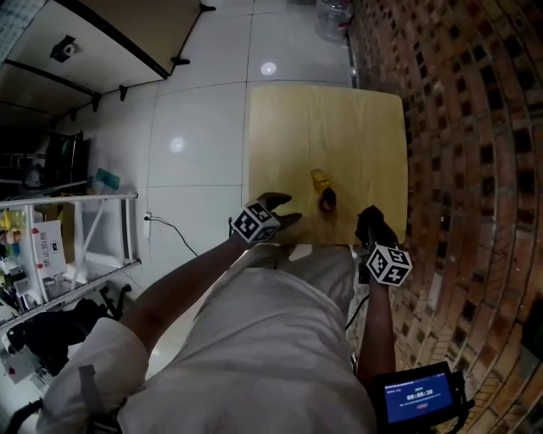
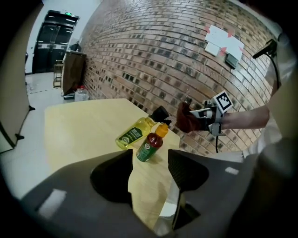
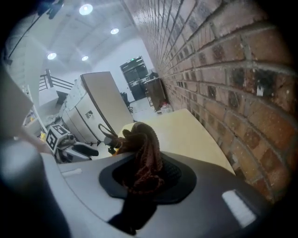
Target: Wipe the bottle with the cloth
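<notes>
Two bottles lie side by side on the pale wooden table point(image 1: 288, 127): a yellow bottle point(image 2: 132, 134) point(image 1: 319, 179) and a dark red bottle with an orange cap point(image 2: 151, 143) point(image 1: 327, 200). My left gripper point(image 1: 284, 209) point(image 2: 150, 166) hovers just short of them at the near table edge. It is open, with only tabletop showing between its jaws. My right gripper point(image 1: 372, 222) point(image 3: 142, 162) is raised at the table's near right corner, shut on a bunched dark red cloth point(image 3: 142, 148) point(image 2: 187, 118). The cloth touches neither bottle.
A brick wall point(image 1: 467, 127) runs close along the table's right side. White tiled floor point(image 1: 204, 127) lies to the left, with a metal shelf rack point(image 1: 76, 237) beyond it. A clear water jug point(image 1: 333, 17) stands on the floor past the table's far end.
</notes>
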### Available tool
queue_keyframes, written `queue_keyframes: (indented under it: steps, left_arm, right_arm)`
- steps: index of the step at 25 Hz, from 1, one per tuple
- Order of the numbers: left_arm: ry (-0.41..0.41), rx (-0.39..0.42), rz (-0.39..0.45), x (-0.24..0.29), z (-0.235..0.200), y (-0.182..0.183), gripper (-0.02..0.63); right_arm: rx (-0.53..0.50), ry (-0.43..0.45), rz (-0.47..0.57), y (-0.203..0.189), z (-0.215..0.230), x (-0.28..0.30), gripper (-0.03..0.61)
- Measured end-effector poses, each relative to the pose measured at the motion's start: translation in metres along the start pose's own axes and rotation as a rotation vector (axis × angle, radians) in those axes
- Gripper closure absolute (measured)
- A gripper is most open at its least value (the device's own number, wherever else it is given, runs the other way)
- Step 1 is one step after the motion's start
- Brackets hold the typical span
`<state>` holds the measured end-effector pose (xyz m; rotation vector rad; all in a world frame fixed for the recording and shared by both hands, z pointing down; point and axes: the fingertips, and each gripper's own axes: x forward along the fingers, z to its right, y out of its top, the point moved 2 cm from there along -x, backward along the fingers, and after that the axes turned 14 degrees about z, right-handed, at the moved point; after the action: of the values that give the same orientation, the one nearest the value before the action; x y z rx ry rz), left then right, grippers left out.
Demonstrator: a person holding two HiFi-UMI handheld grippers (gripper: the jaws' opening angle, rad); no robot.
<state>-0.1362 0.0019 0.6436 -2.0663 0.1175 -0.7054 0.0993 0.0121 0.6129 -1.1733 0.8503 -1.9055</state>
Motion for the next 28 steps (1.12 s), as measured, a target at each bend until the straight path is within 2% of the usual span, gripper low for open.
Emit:
queue_keyframes:
  steps: [5, 10, 14, 17, 21, 24, 28]
  left_arm:
    - [0.142, 0.015, 0.113, -0.032, 0.011, 0.013, 0.384]
    - [0.290, -0.021, 0.253, -0.070, 0.027, 0.031, 0.415]
    - [0.410, -0.088, 0.361, -0.099, 0.060, 0.041, 0.457]
    - [0.430, -0.090, 0.430, -0.108, 0.100, 0.045, 0.485]
    - [0.433, -0.104, 0.510, -0.123, 0.156, 0.041, 0.488]
    - [0.438, -0.116, 0.552, -0.123, 0.196, 0.033, 0.489]
    - [0.452, -0.134, 0.581, -0.141, 0.237, 0.012, 0.491]
  right_arm:
    - [-0.021, 0.065, 0.076, 0.035, -0.025, -0.028, 0.495]
    - [-0.244, 0.192, 0.164, 0.081, -0.071, -0.061, 0.495]
    - [-0.305, 0.289, 0.242, 0.107, -0.100, -0.107, 0.494]
    - [-0.398, 0.318, 0.278, 0.112, -0.108, -0.145, 0.494]
    - [-0.520, 0.357, 0.309, 0.103, -0.119, -0.192, 0.492]
    - [-0.499, 0.384, 0.336, 0.094, -0.110, -0.217, 0.491]
    - [-0.407, 0.395, 0.344, 0.070, -0.106, -0.249, 0.491]
